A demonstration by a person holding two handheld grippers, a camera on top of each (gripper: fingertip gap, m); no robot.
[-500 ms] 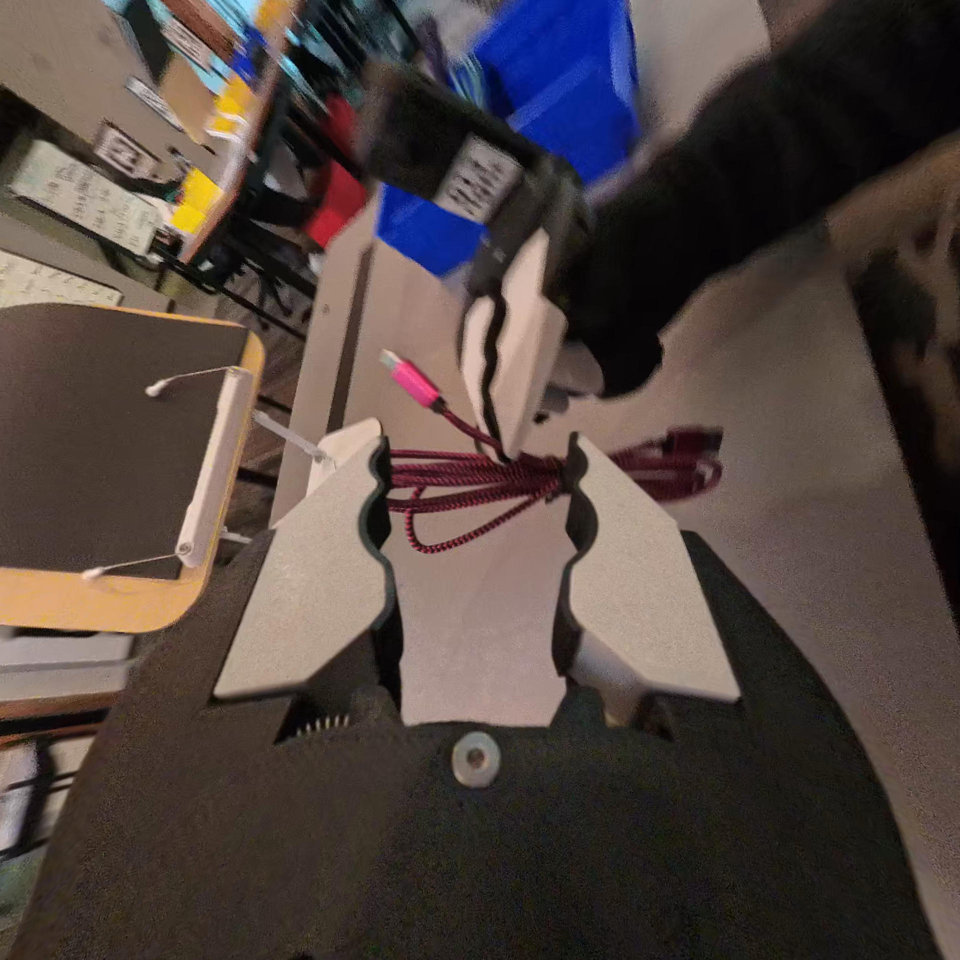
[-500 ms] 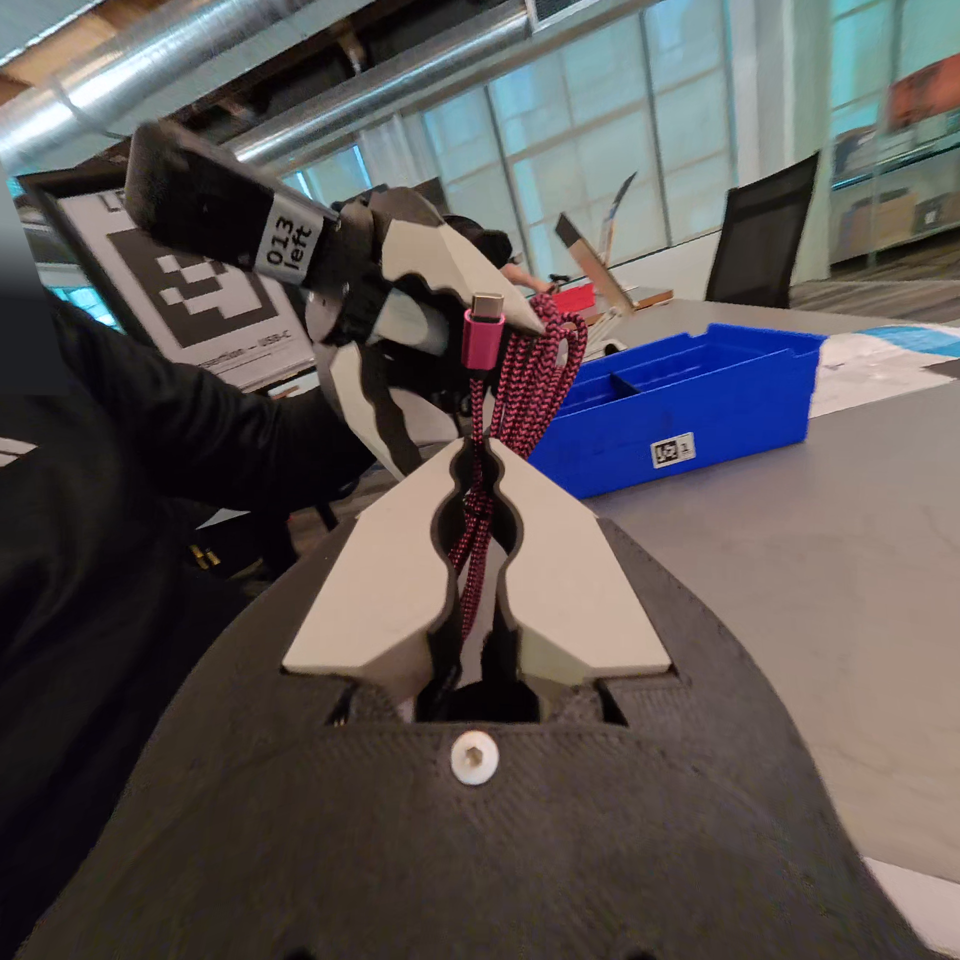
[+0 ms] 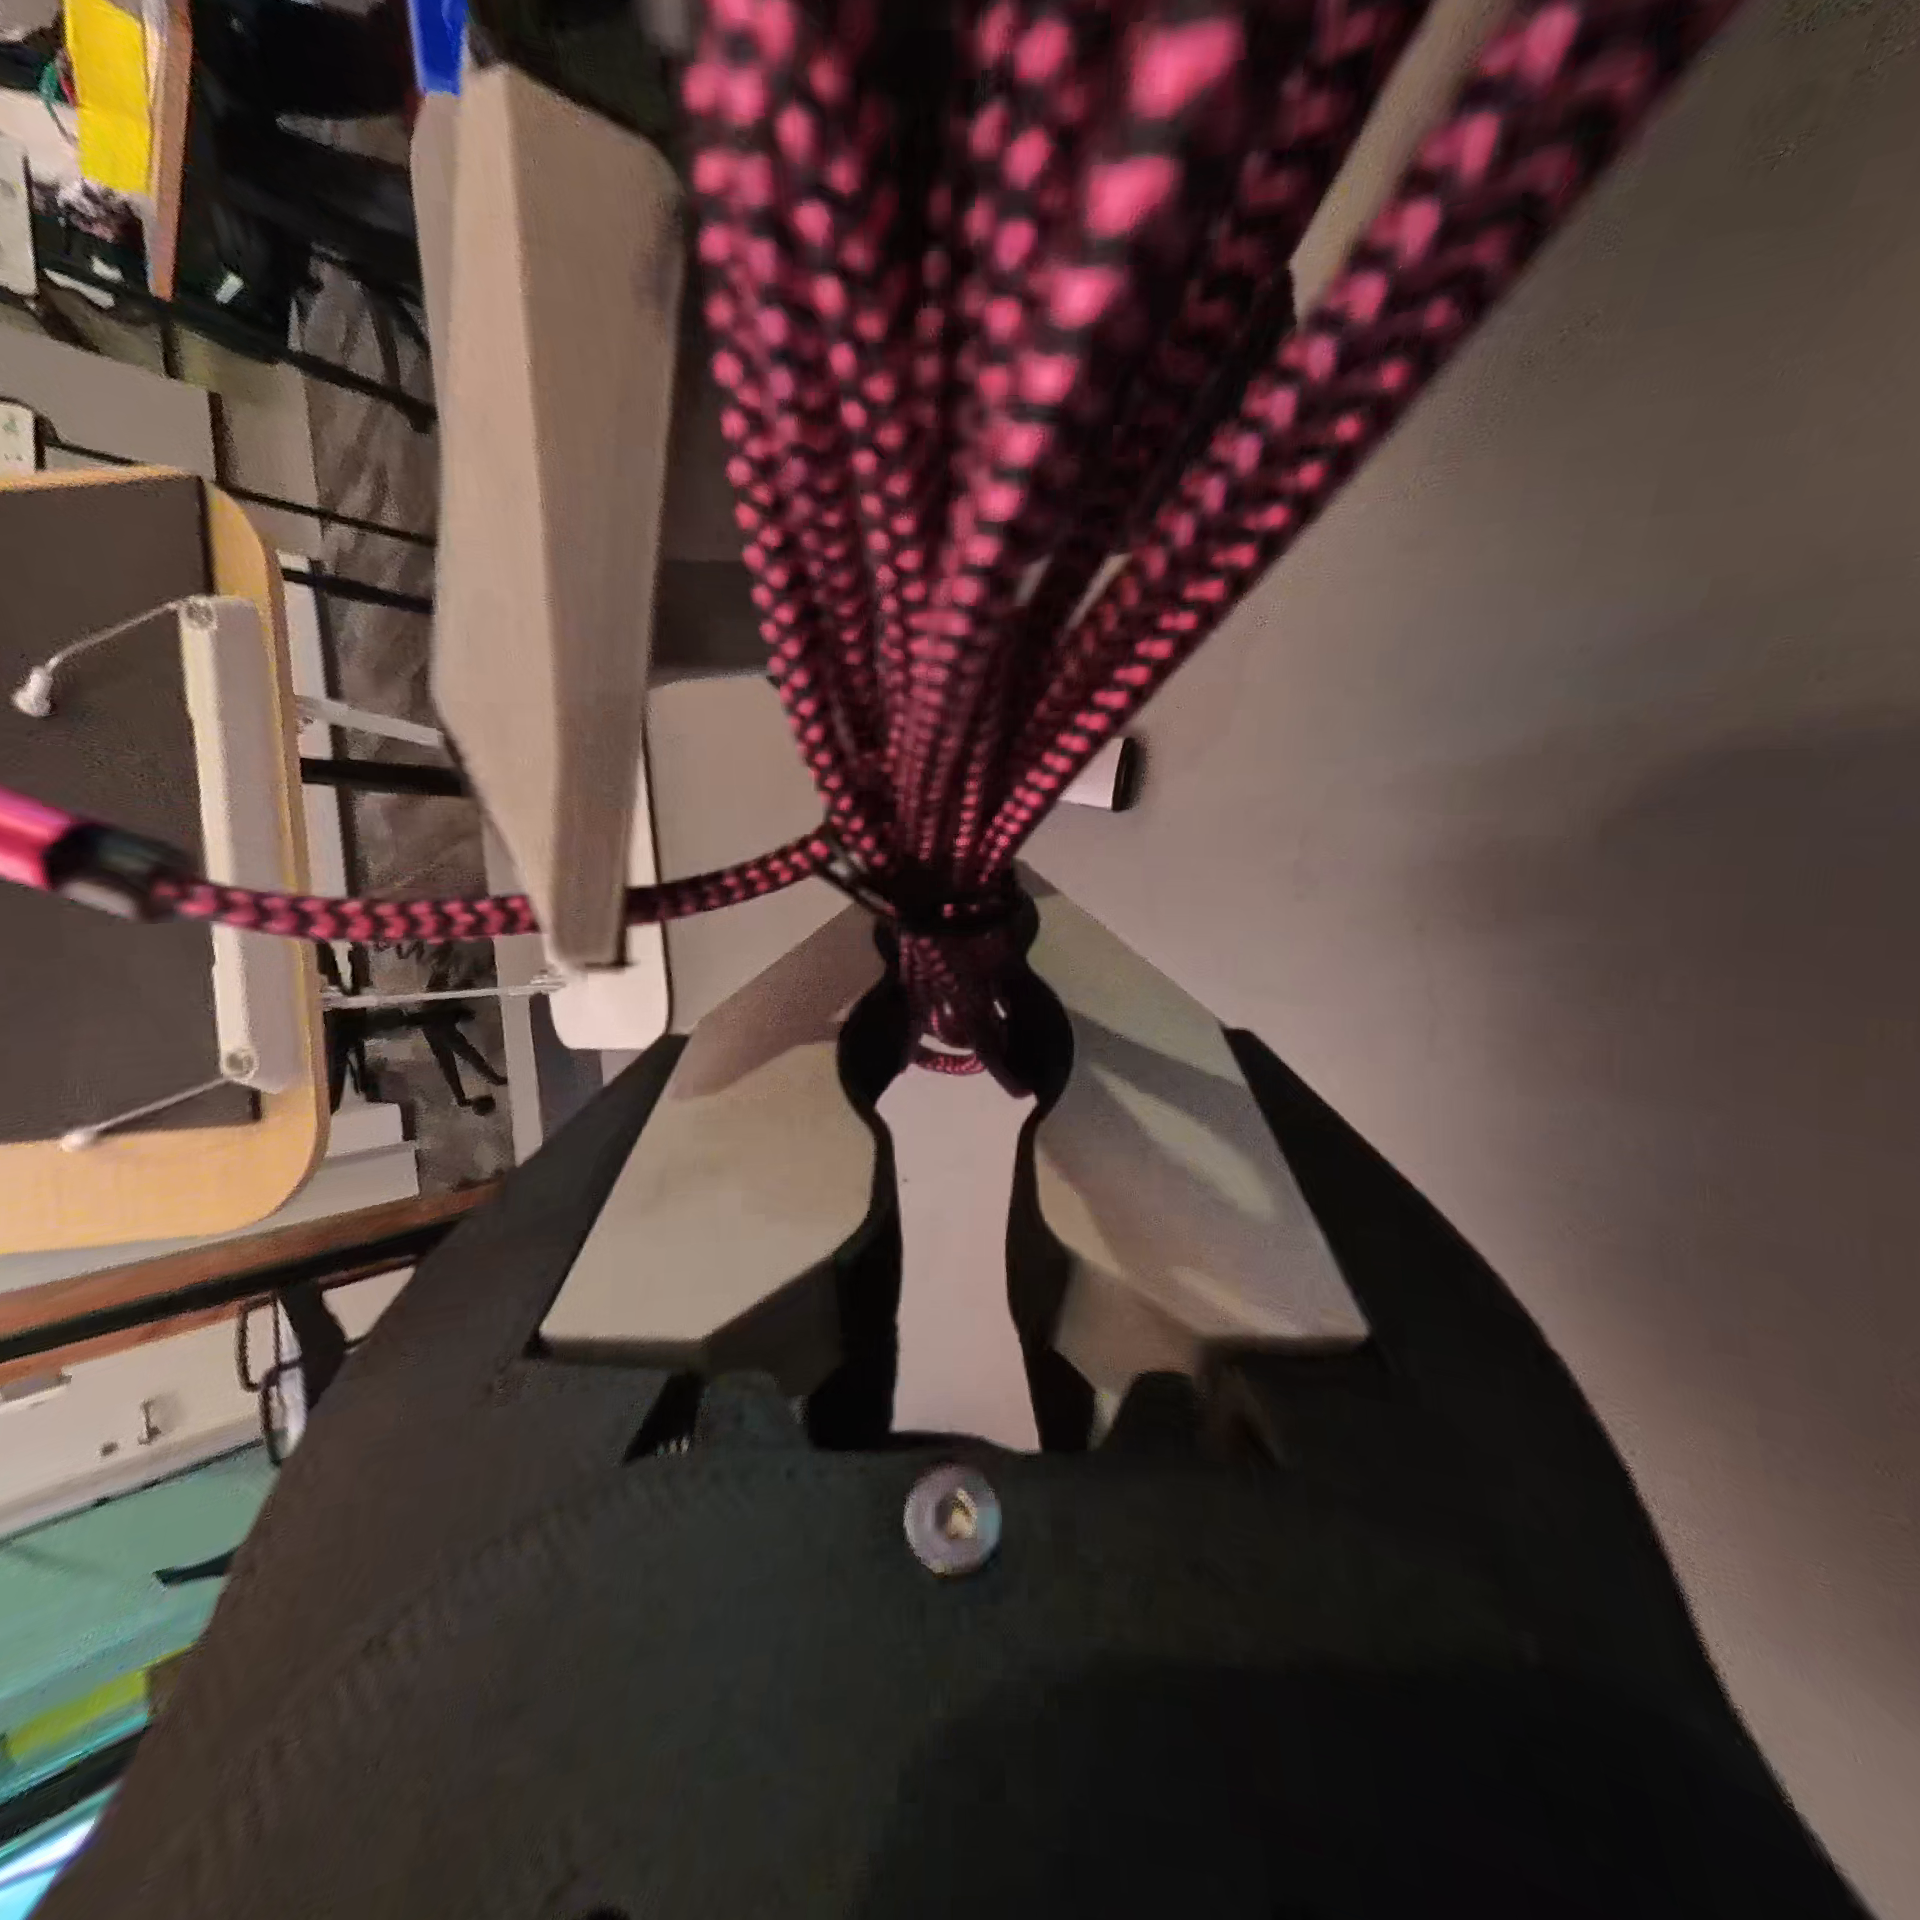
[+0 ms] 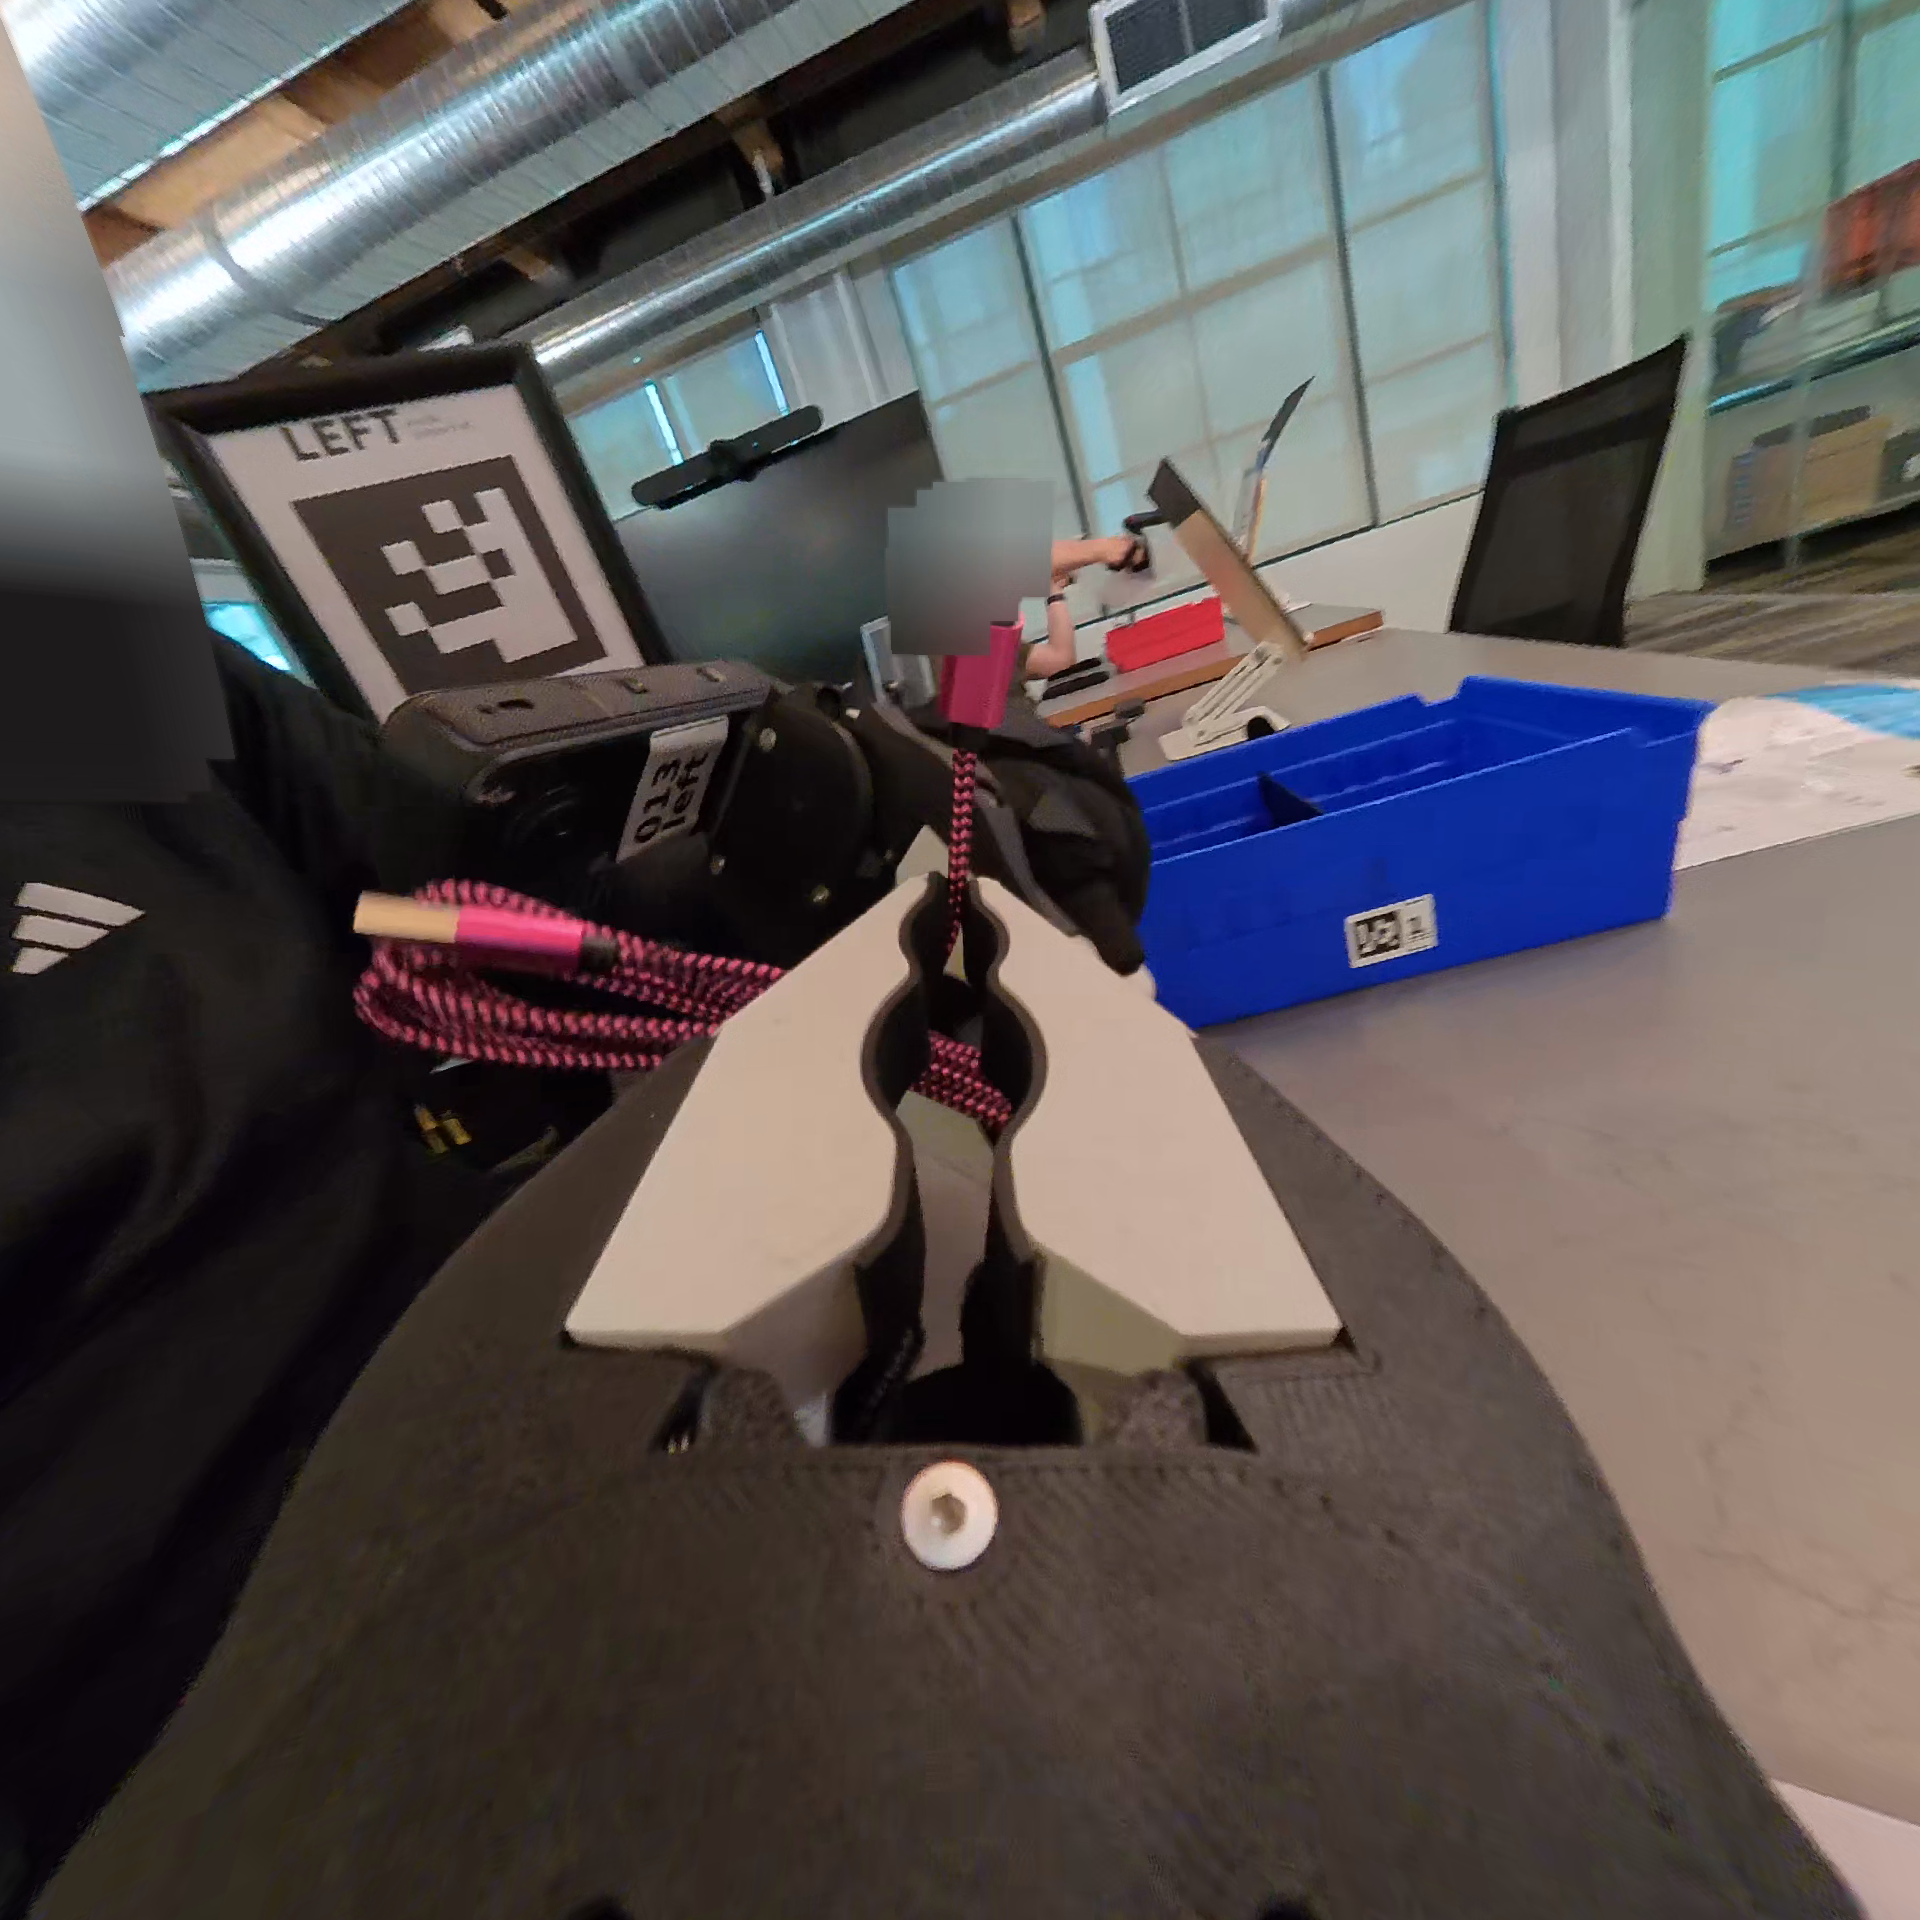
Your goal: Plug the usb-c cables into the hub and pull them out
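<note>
While both tongs are busy with one pink braided cable, no hub can be picked out with certainty in either view.

Left view, tongs: the left gripper (image 3: 951, 971) is pressed together on the cable bundle (image 3: 940, 582) at its black tie; the loops fan up toward the camera.
Left view, free end: one strand runs out left to a pink plug (image 3: 47, 847), passing a pale finger of the other tool.
Left view, surroundings: a white bar (image 3: 244, 831) lies on a dark board (image 3: 94, 800) to the left; whether it is the hub I cannot tell.

Right view, tongs: the right gripper (image 4: 958, 914) pinches a single strand at its tips.
Right view, plug: the usb-c plug (image 4: 980, 681) stands upright just above those tips, long axis vertical.
Right view, rest: the coil and a second plug (image 4: 488, 928) hang left; a blue bin (image 4: 1434, 831) sits on the grey table (image 4: 1558, 1195).

Judgement: the right tool is nearer the usb-c end, so it should steer the plug.
</note>
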